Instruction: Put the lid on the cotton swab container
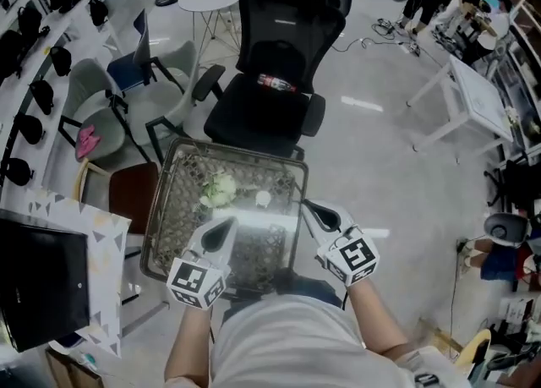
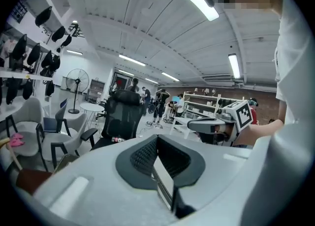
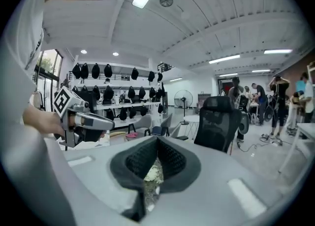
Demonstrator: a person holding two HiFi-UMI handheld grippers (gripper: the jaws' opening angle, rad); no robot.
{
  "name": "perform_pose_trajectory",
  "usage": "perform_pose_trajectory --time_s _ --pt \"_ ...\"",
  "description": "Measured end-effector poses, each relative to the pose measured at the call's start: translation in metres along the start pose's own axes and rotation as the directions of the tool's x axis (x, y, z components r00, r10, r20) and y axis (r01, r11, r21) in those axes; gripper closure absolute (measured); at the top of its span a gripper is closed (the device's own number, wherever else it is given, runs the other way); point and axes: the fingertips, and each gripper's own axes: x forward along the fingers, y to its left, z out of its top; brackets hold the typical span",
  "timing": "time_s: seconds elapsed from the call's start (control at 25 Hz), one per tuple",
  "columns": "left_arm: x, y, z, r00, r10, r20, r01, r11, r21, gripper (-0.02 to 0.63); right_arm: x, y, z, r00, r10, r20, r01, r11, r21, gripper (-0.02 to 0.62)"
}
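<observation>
On the small wicker-patterned table (image 1: pixel 169 209) lie a pale green-white object (image 1: pixel 218 189), which may be the cotton swab container, and a small white round piece (image 1: pixel 263 200) just right of it, perhaps the lid; both are too small to tell for sure. My left gripper (image 1: pixel 225 226) hovers near the table's front, below those objects, pointing up and away, jaws together and empty. My right gripper (image 1: pixel 309 207) is at the table's right edge, also shut on nothing. In the left gripper view the left gripper (image 2: pixel 157 140) faces the room; the right gripper (image 3: pixel 156 144) does likewise.
A black office chair (image 1: pixel 279 65) stands just behind the table. Grey chairs (image 1: pixel 101 99) and a brown stool (image 1: pixel 135 192) are at the left, a patterned box (image 1: pixel 59 268) at the near left, a white table (image 1: pixel 473 99) at the far right.
</observation>
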Motion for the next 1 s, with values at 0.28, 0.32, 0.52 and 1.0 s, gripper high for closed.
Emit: perform_pose_trajectory --time_s 0.28,0.32,0.52,1.0 --pt "0.010 -0.019 0.023 0.996 -0.090 0.027 0.088 0.994 0.058 0.597 -0.034 -0.001 0.020 0.995 -0.062 0.076 0.064 0.998 -0.015 0.592" --pt "0.011 -0.021 0.025 0.995 -0.098 0.029 0.096 0.994 0.060 0.597 -0.039 -0.001 0.020 0.994 -0.076 0.080 0.077 0.997 -0.012 0.592" --pt "0.015 -0.029 0.028 0.989 -0.140 0.036 0.138 0.989 0.061 0.597 -0.056 -0.001 0.022 0.984 -0.140 0.108 0.141 0.990 0.003 0.592" --pt "0.027 -0.038 0.026 0.982 -0.190 0.017 0.188 0.979 0.073 0.597 -0.073 -0.008 0.014 0.970 -0.226 0.084 0.226 0.974 0.013 0.592"
